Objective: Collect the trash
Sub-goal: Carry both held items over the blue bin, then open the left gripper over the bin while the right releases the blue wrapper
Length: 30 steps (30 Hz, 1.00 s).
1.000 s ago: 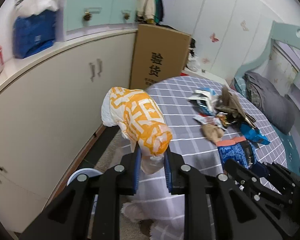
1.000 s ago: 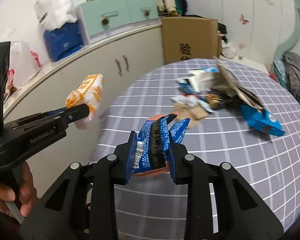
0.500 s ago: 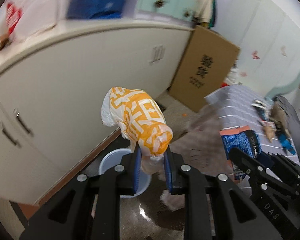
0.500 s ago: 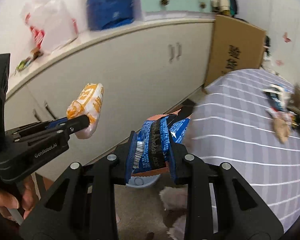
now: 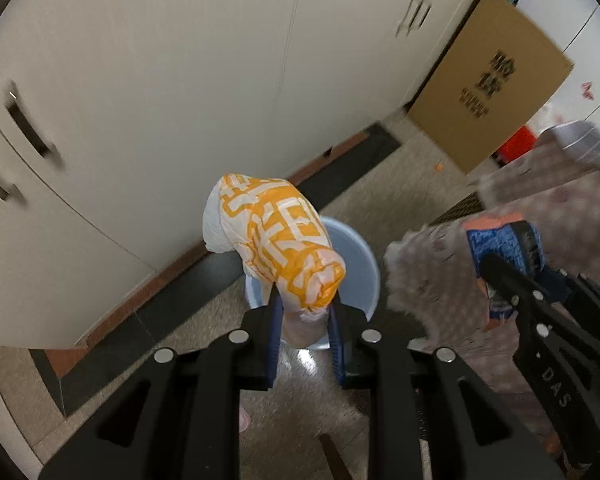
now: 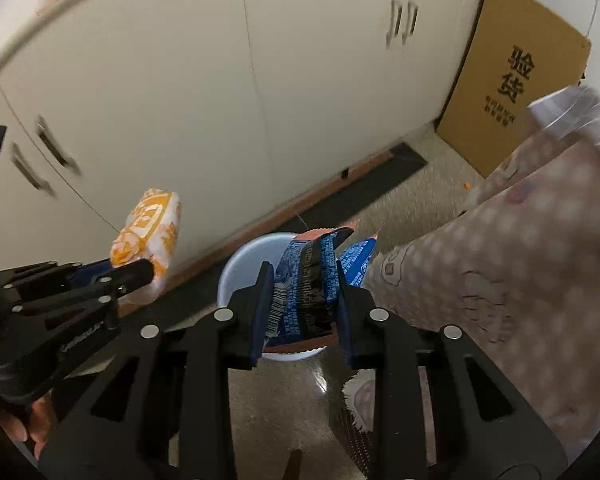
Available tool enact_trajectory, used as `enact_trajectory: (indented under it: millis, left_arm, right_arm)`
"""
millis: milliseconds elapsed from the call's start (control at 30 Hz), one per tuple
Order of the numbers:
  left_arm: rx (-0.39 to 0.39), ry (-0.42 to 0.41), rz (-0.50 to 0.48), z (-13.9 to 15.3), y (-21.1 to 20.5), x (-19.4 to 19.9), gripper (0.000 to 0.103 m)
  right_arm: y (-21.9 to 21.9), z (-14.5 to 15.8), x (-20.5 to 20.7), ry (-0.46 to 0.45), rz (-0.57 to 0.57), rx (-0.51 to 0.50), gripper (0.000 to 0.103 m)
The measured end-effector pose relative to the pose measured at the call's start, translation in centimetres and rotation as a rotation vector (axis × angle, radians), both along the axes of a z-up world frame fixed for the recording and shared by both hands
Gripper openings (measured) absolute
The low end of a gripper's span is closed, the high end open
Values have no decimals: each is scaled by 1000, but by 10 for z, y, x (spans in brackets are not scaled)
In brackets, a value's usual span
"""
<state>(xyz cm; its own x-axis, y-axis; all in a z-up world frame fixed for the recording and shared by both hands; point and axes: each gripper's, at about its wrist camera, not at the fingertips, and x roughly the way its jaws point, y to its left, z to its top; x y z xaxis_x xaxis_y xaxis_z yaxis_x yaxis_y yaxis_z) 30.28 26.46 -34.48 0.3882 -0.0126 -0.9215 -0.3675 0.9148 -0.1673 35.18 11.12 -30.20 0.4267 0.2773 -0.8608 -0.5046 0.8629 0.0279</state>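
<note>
While both grippers point steeply down at the floor, each one is clamped on a piece of trash. In the left wrist view, the left gripper (image 5: 305, 320) has its blue pads pressed against the lower end of an orange-and-white wrapper (image 5: 276, 242), which stands up from the jaws and covers part of a pale blue bin (image 5: 360, 264) sitting on the speckled floor (image 5: 300, 408) just in front of the cream cabinet (image 5: 172, 80). To the right in that view, the right gripper (image 5: 512, 256) shows with a blue packet (image 5: 500, 240) between its fingers, beside a dotted cloth (image 5: 432, 284) that hangs down, blurred. In the right wrist view, the right gripper (image 6: 302, 312) is closed tight on the blue packet (image 6: 312, 288), which has a barcode on its left edge and an orange serrated seam at top and bottom; the packet is directly over the open bin (image 6: 240, 272). The left gripper (image 6: 140, 272) reaches in from the left, gripping the orange-and-white wrapper (image 6: 150, 228) near the bin but to its left. A person's hand (image 6: 28, 420) shows at the lower left edge. A brown cardboard box (image 6: 516, 80) with dark printed characters leans against the cabinet (image 6: 180, 100) at the upper right.
</note>
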Motion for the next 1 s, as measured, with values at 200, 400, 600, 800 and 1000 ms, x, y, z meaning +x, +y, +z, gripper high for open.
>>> enact_trajectory:
  millis: [200,400,600,800,1000]
  left_arm:
    - [-22,87,-10,-49,1,27,20]
    - [-29,109,-25,-67,-3,41,32]
    - [26,106,-35,-64,-6,44,66]
    - [41,121,-12,-64,4,33,71]
    - [41,121,22,-59,18,20,71]
  right_arm:
    - [3,-40,21,16,-8,-55,29]
    - [1,-55,37,4,-27,-70,29]
    - [3,-59,42,7,-26,-65,29]
    - [13,-60,38,10,-10,-55,29]
    - [25,-57,30,9,9,-49,29]
